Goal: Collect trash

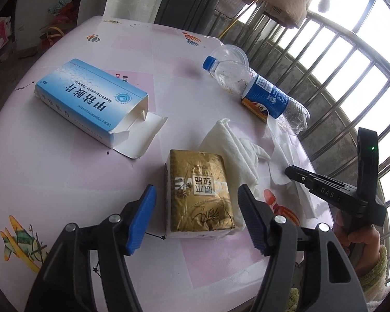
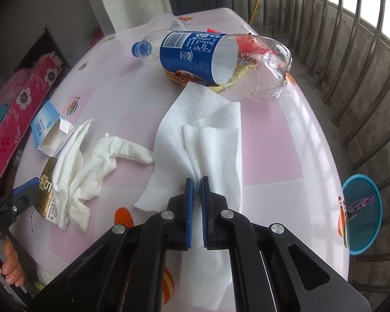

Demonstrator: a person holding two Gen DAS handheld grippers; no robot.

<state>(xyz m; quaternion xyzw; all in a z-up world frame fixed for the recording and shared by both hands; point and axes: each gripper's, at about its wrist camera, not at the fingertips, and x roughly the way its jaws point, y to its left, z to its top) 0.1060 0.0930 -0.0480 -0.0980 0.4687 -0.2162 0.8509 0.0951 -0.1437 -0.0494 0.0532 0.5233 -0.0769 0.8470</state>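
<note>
1. The right gripper was pinched on a fold of the white paper towel, its blue pads nearly together with the sheet bunched between them.
2. The paper towel lay flat on the pink worktop, spreading from the gripper toward the far side.
3. Just beyond the towel's far edge lay a clear plastic bottle on its side, with a blue label and blue cap, resting on a small orange and yellow packet.
4. Behind the bottle's neck sat a clear plastic cup.
5. To the left of the towel lay a crumpled white cloth.
6. The left gripper was spread wide, its blue pads on either side of a gold packet without touching it.
7. The gold packet rested on the worktop, with the crumpled cloth touching its right side.
8. Farther away to the left lay a blue and white medicine box with its end flap open.
9. A hand in a fuzzy sleeve held the right gripper's handle at the right edge.
</note>
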